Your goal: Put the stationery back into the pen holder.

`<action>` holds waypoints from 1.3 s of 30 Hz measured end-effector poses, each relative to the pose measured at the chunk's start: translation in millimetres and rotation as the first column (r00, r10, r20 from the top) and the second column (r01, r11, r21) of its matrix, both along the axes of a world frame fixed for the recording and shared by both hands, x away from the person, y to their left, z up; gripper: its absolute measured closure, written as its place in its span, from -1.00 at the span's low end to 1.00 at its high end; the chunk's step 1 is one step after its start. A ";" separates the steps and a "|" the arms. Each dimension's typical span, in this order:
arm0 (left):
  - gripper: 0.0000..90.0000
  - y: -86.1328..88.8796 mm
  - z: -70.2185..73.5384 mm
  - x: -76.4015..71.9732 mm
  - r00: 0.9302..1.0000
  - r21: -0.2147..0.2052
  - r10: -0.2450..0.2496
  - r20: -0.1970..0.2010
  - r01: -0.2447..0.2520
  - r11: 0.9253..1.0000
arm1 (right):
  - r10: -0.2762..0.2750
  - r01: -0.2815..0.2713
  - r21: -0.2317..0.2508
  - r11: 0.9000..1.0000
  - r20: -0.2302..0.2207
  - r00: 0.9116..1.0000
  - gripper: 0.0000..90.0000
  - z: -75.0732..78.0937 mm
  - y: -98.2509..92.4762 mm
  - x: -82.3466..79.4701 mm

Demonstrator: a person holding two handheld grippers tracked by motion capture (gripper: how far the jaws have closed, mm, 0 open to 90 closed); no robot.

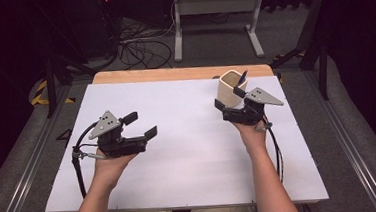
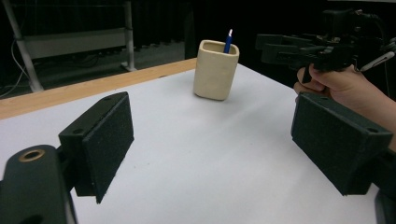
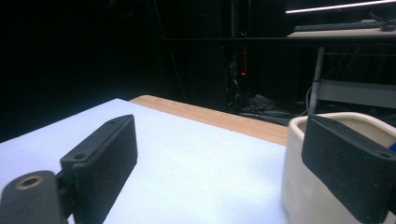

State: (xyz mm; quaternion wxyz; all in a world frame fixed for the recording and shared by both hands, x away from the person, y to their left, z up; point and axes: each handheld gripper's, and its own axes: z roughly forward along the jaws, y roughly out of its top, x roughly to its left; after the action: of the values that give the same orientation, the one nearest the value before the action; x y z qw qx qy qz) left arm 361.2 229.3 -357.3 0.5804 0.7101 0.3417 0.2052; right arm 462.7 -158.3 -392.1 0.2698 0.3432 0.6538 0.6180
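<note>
One blue pen (image 1: pixel 242 76) already stood in cream ceramic cup (image 1: pixel 231 88), upper right. Both jaws wide, empty: left gripper (image 1: pixel 140 125), right gripper (image 1: pixel 229 98). Nothing left, seemingly, but withdrawing.

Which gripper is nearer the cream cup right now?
Right. The right gripper sits beside the cream cup, jaws open and nothing between them. The left gripper hovers open across the table, well off to the cup's left.

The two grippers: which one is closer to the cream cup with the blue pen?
The right gripper. Its open jaws stand right beside the cup, which holds the pen. The left gripper, also open, stays far off over the bare white table.
</note>
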 end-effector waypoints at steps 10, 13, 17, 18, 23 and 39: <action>-0.68 -0.2 1.8 -1.5 1.000 0.001 -0.001 0.008 0.001 1.000 | 0.046 -0.046 -0.001 0.999 -0.023 0.999 -0.84 4.3 -1.4 -11.7; -0.68 -0.3 1.9 -1.7 1.000 0.003 -0.002 0.008 0.002 1.000 | 0.049 -0.049 0.002 0.999 -0.031 0.998 -0.85 3.7 -2.7 -14.2; -0.68 0.1 2.6 -2.0 1.000 0.002 -0.002 0.009 0.002 1.000 | 0.055 -0.054 0.006 0.998 -0.027 0.998 -0.85 3.9 -4.2 -20.6; -0.68 0.2 2.7 -2.2 1.000 0.001 -0.002 0.008 0.002 1.000 | 0.057 -0.056 0.007 0.998 -0.028 0.998 -0.85 4.1 -4.5 -22.2; -0.68 1.0 3.3 -2.6 1.000 -0.001 -0.002 0.008 0.002 1.000 | 0.060 -0.059 0.002 0.998 -0.024 0.998 -0.85 6.0 -7.5 -29.9; -0.68 1.0 2.9 -2.3 1.000 0.009 0.001 0.009 -0.001 1.000 | 0.082 -0.082 0.016 0.997 0.014 0.997 -0.84 18.4 -18.8 -54.5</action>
State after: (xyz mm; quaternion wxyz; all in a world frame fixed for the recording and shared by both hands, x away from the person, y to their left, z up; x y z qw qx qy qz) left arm 359.0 230.3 -354.4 0.5785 0.7117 0.3385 0.2104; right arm 408.3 -177.1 -373.7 0.2459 0.3142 0.6603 0.6362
